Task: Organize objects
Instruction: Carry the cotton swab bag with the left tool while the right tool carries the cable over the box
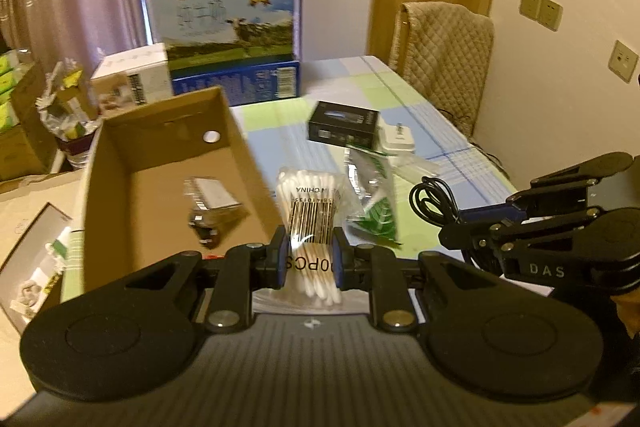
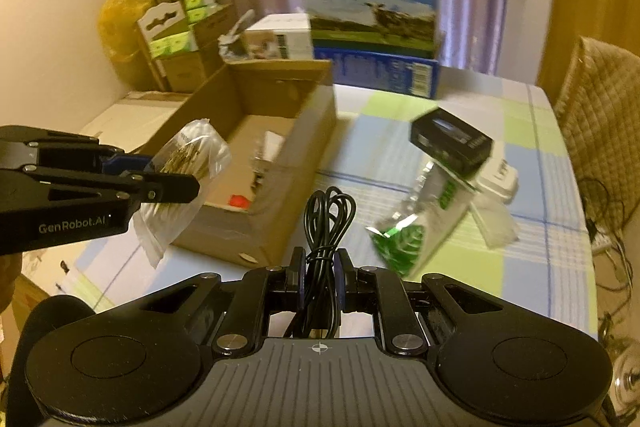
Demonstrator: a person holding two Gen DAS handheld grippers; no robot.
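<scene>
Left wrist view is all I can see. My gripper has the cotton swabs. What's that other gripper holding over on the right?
Observer: The right gripper is shut on a coiled black cable.
Operator: Is my bag over the box yet?
Observer: The cotton swab bag hangs beside the cardboard box, just outside its near wall.
Operator: Anything in the box I can't see?
Observer: Yes, a small red thing lies on its floor.

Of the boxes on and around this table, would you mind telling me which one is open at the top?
The brown cardboard box beside the left gripper: its top is open and small items lie inside. The cow-printed carton and the small black box are closed.
</scene>
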